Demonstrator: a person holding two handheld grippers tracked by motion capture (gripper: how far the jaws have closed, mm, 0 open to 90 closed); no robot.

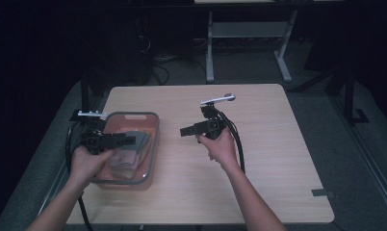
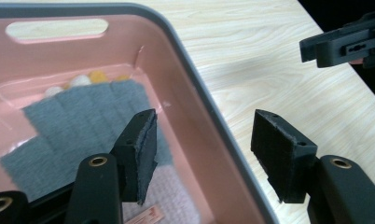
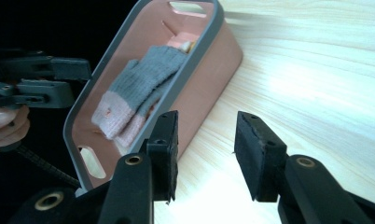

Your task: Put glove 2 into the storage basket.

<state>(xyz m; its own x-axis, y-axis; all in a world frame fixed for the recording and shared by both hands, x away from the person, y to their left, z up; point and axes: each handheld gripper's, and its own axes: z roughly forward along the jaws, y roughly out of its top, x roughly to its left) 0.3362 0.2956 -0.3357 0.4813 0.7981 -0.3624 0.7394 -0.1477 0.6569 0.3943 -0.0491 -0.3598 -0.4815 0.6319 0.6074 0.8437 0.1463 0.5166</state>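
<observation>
Left gripper [image 2: 202, 154] jaws apart, empty, straddling pink basket [image 2: 195, 84] rim; right gripper [image 3: 204, 154] jaws apart, empty; its view shows whole socks [image 3: 139, 93].

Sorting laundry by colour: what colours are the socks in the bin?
Grey with pale pink ends, clearest in the right gripper view: socks.

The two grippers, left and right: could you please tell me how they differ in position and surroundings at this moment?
The left gripper hangs over the pink basket, above the grey and pink socks; the right gripper is over bare table, beside the basket. The left gripper sits nearer the table's left edge; the right gripper is near its middle. Both have open jaws holding nothing.
</observation>
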